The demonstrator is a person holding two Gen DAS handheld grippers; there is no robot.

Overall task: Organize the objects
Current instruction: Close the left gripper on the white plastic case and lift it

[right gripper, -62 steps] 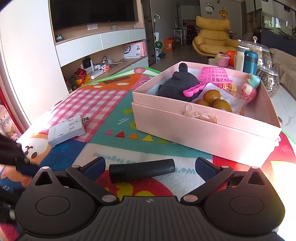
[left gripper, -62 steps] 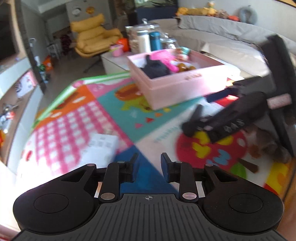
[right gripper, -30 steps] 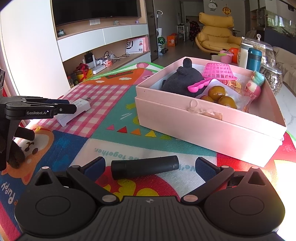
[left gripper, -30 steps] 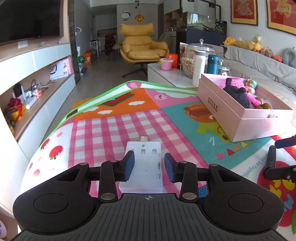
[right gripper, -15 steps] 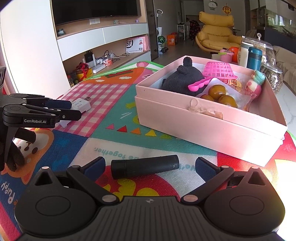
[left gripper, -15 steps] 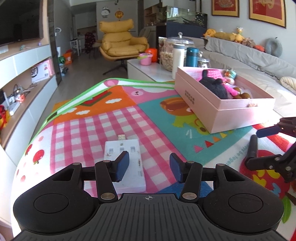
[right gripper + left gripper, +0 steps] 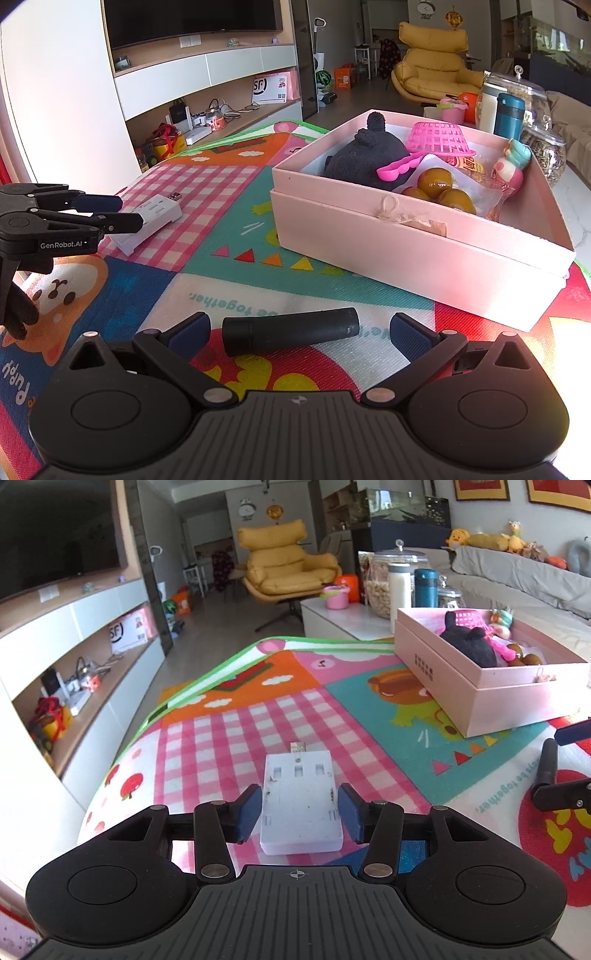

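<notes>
We've got a loud play mat (image 7: 258,716) here: pink-and-white gingham, orange, teal, blue and red panels, green edge. The USB charger (image 7: 300,801) on it is plain white, the cylinder (image 7: 290,330) matte black. The box (image 7: 406,254) is pale pink, holding a charcoal plush (image 7: 365,157), a hot-pink mesh basket (image 7: 439,138) and amber-brown fruits (image 7: 436,181). Both grippers are black with blue pads (image 7: 246,814). The armchair (image 7: 288,568) is mustard yellow.

Home living room: yellow armchair (image 7: 286,566), sofa (image 7: 517,579), television (image 7: 192,18).
</notes>
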